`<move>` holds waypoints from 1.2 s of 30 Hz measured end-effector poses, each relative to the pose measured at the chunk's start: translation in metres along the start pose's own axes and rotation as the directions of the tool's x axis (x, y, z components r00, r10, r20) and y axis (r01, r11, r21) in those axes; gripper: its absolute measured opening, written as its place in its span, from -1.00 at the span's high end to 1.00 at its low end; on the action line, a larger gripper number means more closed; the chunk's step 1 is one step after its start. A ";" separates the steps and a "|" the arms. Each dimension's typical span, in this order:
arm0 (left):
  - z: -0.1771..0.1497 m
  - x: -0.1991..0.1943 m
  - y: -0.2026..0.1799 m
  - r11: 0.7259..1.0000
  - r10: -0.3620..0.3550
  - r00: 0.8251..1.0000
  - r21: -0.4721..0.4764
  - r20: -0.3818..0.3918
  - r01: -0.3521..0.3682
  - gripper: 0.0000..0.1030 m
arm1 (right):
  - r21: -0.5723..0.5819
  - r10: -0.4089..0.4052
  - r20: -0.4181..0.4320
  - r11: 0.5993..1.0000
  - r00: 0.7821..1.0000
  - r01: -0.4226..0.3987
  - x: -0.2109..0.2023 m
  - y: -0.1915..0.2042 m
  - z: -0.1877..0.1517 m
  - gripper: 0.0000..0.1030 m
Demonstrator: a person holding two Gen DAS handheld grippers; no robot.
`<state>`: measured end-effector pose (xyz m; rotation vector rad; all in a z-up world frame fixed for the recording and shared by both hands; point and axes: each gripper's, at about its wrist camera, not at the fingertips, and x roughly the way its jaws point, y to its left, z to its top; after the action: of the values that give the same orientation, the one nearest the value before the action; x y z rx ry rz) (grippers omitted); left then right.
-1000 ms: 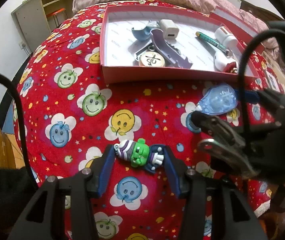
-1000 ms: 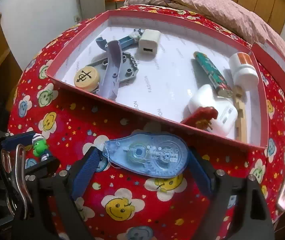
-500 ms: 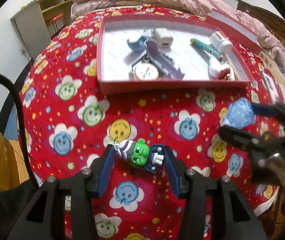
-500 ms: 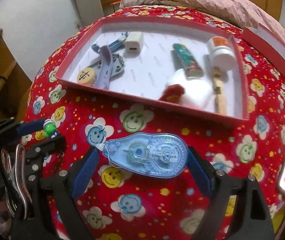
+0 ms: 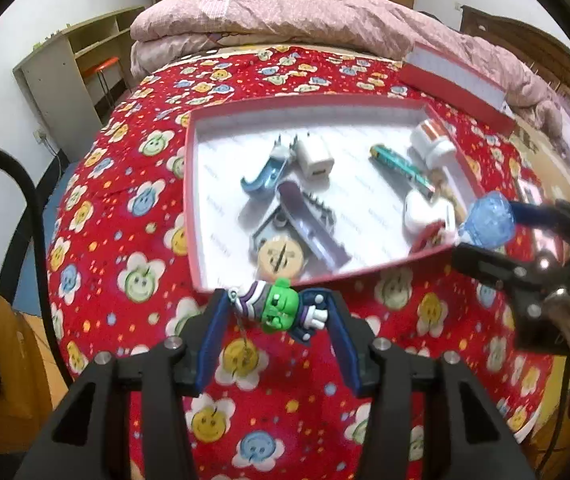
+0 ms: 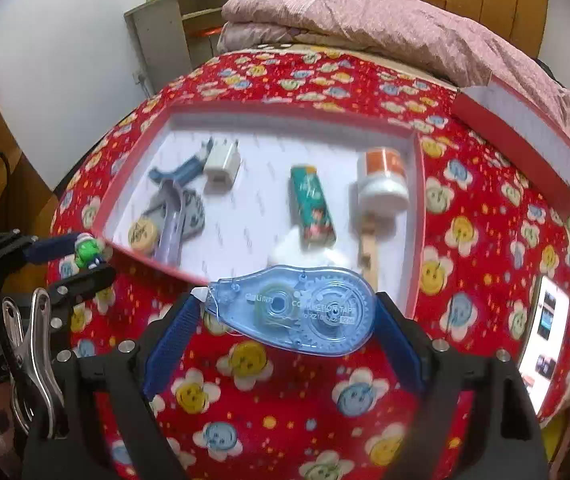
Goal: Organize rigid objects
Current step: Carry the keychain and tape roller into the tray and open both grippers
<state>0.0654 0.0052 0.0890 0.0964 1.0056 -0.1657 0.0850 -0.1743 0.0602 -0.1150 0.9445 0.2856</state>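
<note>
My left gripper (image 5: 279, 314) is shut on a green-faced toy figure (image 5: 279, 308) with a small chain hanging from it, held in the air just before the near rim of the red box (image 5: 195, 264). My right gripper (image 6: 291, 314) is shut on a blue correction tape dispenser (image 6: 293, 310), held above the box's near edge (image 6: 145, 258). Each gripper shows in the other's view: the right with the tape (image 5: 489, 226), the left with the figure (image 6: 87, 250). The box holds a white charger (image 6: 221, 166), a green lighter (image 6: 311, 204), a white bottle (image 6: 383, 180) and several other items.
The box sits on a bed with a red smiley-flower sheet (image 5: 125, 216). The box lid (image 6: 521, 136) lies at the back right. A phone (image 6: 545, 324) lies at the right edge. A folded pink quilt (image 5: 305, 16) is behind, shelves (image 5: 81, 56) at left.
Both grippers have risen well above the sheet with their objects and moved toward the box; the view now looks down into it.
</note>
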 end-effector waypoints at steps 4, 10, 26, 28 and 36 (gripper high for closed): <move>0.018 0.006 0.000 1.000 -0.009 1.000 -0.009 -0.002 0.009 0.01 | 0.015 0.013 0.001 1.000 1.000 -0.013 0.005 -0.003 0.016 -0.71; 0.047 0.020 -0.004 1.000 -0.011 1.000 0.007 -0.007 0.011 0.01 | 0.009 0.013 -0.006 1.000 1.000 -0.013 0.017 -0.006 0.039 -0.71; 0.103 0.066 0.003 1.000 0.009 1.000 -0.008 -0.007 -0.009 -0.02 | 0.028 0.024 -0.026 0.999 0.999 -0.024 0.067 -0.026 0.093 -0.71; 0.104 0.069 0.005 1.000 0.017 1.000 -0.017 0.001 -0.017 -0.14 | 0.042 0.045 -0.025 0.998 0.999 -0.044 0.071 -0.028 0.094 -0.71; 0.103 0.070 0.009 0.999 0.031 1.000 -0.033 0.004 -0.031 -0.29 | 0.064 0.071 -0.008 0.995 0.997 -0.071 0.074 -0.032 0.094 -0.73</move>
<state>0.1894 -0.0082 0.0850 0.0809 1.0013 -0.1209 0.2084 -0.1699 0.0544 -0.0247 0.9677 0.3207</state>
